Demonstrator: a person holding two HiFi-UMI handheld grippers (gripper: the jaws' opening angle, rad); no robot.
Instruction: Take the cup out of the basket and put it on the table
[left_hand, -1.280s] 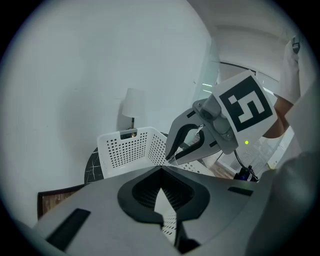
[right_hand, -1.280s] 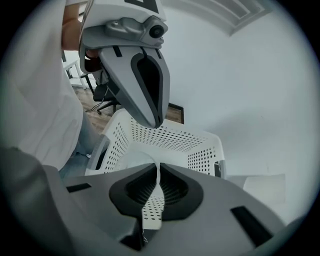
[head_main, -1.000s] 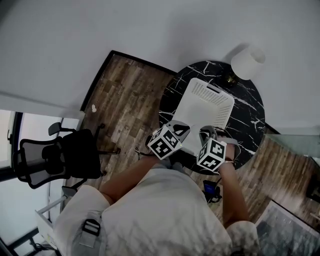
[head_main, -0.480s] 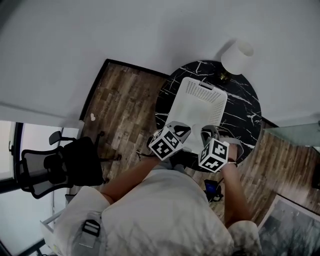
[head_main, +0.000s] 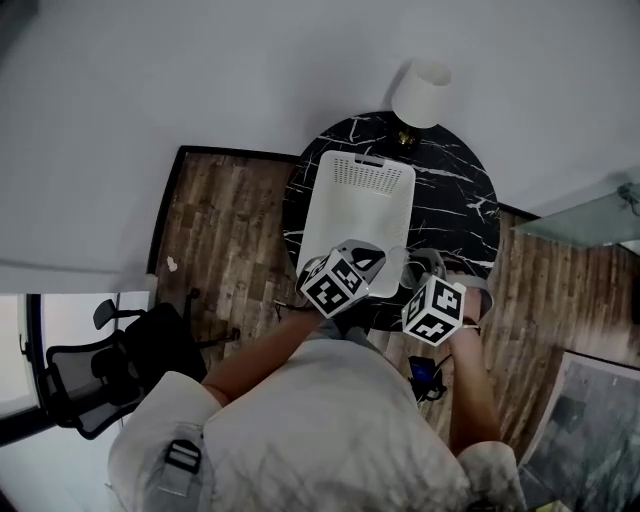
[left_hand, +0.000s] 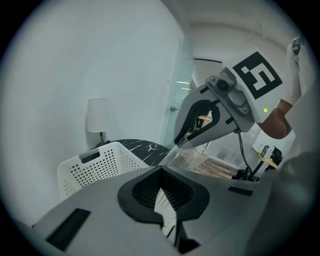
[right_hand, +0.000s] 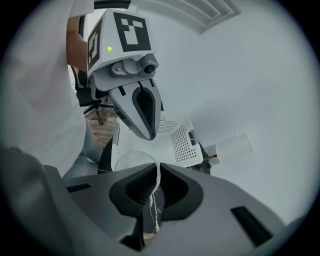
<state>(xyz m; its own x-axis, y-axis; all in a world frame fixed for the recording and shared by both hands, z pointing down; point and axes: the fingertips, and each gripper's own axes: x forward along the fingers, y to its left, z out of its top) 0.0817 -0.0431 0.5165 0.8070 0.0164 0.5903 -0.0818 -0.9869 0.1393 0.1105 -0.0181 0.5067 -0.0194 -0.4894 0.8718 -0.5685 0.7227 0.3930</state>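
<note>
A clear plastic cup (right_hand: 134, 161) has its thin rim pinched between the jaws of my right gripper (right_hand: 151, 202). In the left gripper view the cup (left_hand: 192, 156) hangs under that gripper (left_hand: 186, 141), just right of the white perforated basket (left_hand: 95, 167). The basket (head_main: 362, 205) stands on a round black marble table (head_main: 455, 215). My right gripper (head_main: 421, 268) is over the table's near edge, beside the basket's near right corner. My left gripper (head_main: 362, 256) is at the basket's near end, jaws together on nothing, its fingers (right_hand: 145, 112) closed to a point.
A white-shaded lamp (head_main: 420, 92) stands at the table's far edge behind the basket. Wood floor (head_main: 225, 230) surrounds the table. A black office chair (head_main: 110, 350) is at the left, a small device (head_main: 425, 375) lies on the floor by my feet, and a glass pane (head_main: 590, 215) is at the right.
The head view has swung: table, basket and lamp now sit further left and higher in the frame. Both grippers keep about the same place in front of the person's body.
</note>
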